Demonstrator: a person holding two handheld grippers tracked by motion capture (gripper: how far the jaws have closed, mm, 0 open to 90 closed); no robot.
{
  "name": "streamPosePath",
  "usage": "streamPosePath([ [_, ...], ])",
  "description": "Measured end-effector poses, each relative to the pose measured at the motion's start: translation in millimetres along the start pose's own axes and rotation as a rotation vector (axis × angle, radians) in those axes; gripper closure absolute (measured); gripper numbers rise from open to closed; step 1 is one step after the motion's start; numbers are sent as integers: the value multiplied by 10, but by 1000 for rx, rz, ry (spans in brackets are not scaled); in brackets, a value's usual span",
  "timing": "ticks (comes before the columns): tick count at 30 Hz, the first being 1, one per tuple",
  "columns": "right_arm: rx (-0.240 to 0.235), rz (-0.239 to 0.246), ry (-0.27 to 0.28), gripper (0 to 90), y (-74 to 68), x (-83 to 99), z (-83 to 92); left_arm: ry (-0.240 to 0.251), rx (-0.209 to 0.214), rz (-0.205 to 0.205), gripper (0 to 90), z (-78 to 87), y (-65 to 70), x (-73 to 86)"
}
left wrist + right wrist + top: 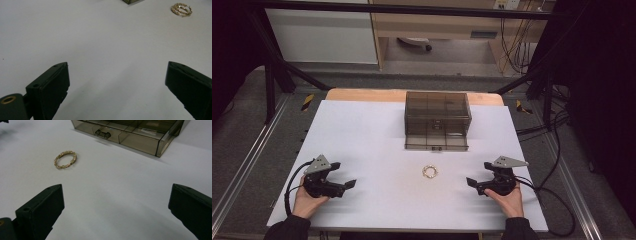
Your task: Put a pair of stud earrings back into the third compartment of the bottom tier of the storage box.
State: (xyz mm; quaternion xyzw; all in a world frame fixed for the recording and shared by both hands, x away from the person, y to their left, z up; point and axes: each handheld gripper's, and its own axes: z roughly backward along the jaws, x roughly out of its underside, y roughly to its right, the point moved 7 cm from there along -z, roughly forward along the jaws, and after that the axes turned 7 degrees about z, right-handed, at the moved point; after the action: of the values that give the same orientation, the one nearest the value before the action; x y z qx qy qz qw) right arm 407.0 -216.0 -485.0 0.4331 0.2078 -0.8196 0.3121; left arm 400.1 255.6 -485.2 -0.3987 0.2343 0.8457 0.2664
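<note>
- Hands rest low at both near corners of the white table (362, 130), each with a gripper pointed inward toward the middle.
- Left gripper (346, 185): its jaws stand wide apart with nothing between them, and in the left gripper view only bare tabletop lies ahead of the pads. It sits well apart from the bracelet (430, 172).
- That bracelet, a small gold beaded ring, lies flat on the table about midway between the two grippers and a little farther from the person than either. It touches nothing (the left gripper view suggests it may be two loops lying together, though I cannot tell for sure).
- Being a closed ring lying flat, it has no real long axis and points no particular way; its opening faces straight up. The oval look in the right gripper view comes from the slant of that camera.
- Behind it stands a smoky clear plastic box (437, 120) with compartments, its lower drawer (436, 142) pulled out toward the person, handle at the front, and the visible sections look empty.
- Right gripper (473, 183): jaws spread wide as well, holding nothing, with the bracelet ahead and off to one side in its own view.
- Progress, as I judge it: the work looks barely begun. The drawer is open, but the bracelet is untouched, so picking it up, placing it in a compartment and probably shutting the drawer all remain.
</note>
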Motion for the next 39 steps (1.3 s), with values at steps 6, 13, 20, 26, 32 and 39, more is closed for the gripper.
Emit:
streamPosePath([
  [6, 5, 9, -10, 9, -20, -21, -47, -1, 0, 1, 53, -2, -2, 2],
  [13, -3, 23, -16, 9, -82, -92, -112, -5, -2, 0, 54, -6, -9, 5],
  [20, -12, 37, -24, 11, -163, -176, -204, -4, -5, 2, 54, -1, -17, 5],
  [26, -16, 42, -34, 12, -223, -237, -282, 0, -6, 5, 54, 4, -26, 3],
  [32, -19, 37, -37, 16, -270, -306, -358, 1, -8, 7, 55, 6, -32, 4],
  [39, -30, 39, -35, 19, -340, -391, -448, 1, -9, 9, 55, 7, -35, 0],
])
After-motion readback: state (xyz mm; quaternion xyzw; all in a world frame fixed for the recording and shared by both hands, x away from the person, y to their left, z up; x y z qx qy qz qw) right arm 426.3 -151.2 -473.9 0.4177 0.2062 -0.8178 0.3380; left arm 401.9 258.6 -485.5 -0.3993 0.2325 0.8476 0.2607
